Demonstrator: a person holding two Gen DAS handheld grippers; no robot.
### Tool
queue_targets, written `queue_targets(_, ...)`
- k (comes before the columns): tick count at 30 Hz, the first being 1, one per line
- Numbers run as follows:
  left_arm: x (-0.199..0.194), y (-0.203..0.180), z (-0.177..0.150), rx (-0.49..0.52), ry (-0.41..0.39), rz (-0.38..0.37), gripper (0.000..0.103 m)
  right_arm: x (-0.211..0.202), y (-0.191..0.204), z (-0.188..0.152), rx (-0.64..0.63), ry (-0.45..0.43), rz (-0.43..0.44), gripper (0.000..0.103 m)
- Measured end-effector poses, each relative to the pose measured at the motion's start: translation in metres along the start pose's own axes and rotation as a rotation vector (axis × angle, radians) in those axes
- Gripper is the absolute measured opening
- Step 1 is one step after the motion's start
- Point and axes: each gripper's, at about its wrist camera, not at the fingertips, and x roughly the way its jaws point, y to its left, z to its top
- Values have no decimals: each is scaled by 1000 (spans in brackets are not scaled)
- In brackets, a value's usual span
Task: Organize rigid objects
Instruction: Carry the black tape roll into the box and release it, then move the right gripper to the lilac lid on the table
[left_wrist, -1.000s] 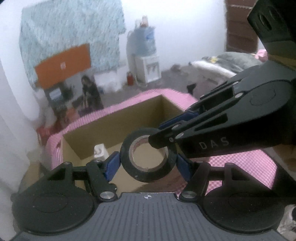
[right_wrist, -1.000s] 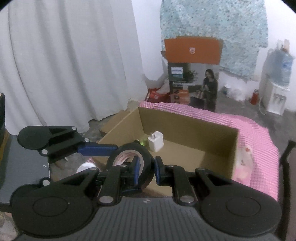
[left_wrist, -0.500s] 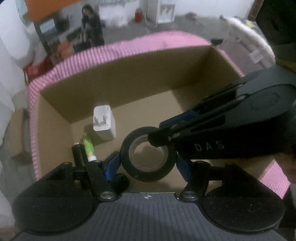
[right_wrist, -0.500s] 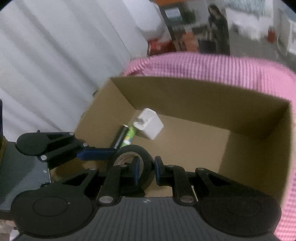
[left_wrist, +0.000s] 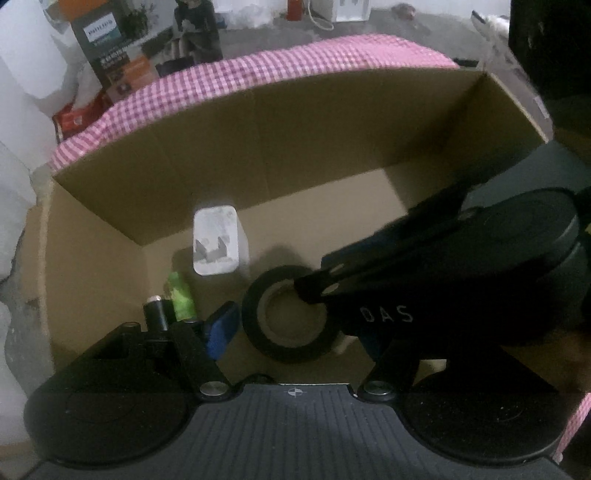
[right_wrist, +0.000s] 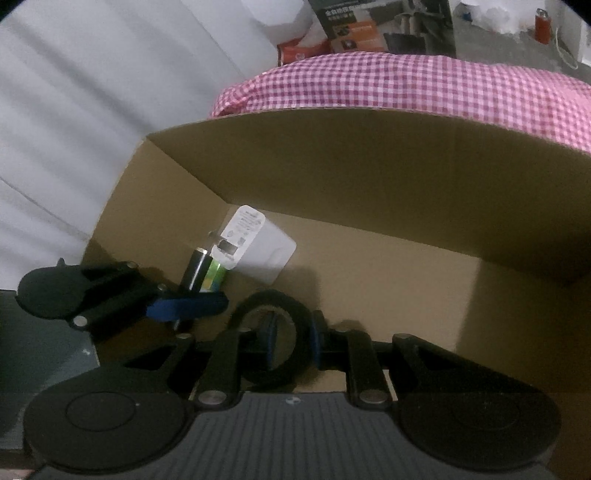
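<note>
1. Right gripper (right_wrist: 291, 345) clamped on the black tape roll (left_wrist: 286, 319), 1 blue pad through the core, the other against the outer wall; roll held upright over the near edge of the cardboard box (left_wrist: 295, 147).
2. Left gripper (left_wrist: 291, 328) spread apart, blue pad (left_wrist: 221, 328) on its left finger standing clear of the roll, its other finger hidden behind the right gripper; roll seen between the 2 fingers, untouched by the visible one.
3. From the right wrist view, left gripper's blue finger (right_wrist: 186, 308) just beside the roll, apart from it.
4. White charger plug (right_wrist: 258, 251) lying on the box floor near the far left corner, prongs facing the left wrist camera.
5. Green battery (left_wrist: 180, 295) and black cylinder (left_wrist: 157, 314) side by side on the floor close to the left wall, just in front of the charger.
6. Pink checked cloth (right_wrist: 406, 85) draped beyond the far wall of the box.
7. White curtain (right_wrist: 92, 110) hanging off to the left.
</note>
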Motion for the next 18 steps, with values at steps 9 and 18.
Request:
queue_targets(9,-63,-7,-21,-1,-136,5,73,-80,8,-34,23,-181,60,22)
queue_targets(18,-147,-27,-103,-7,-338,-70,78,-196,26,-138,31,-421,155,28)
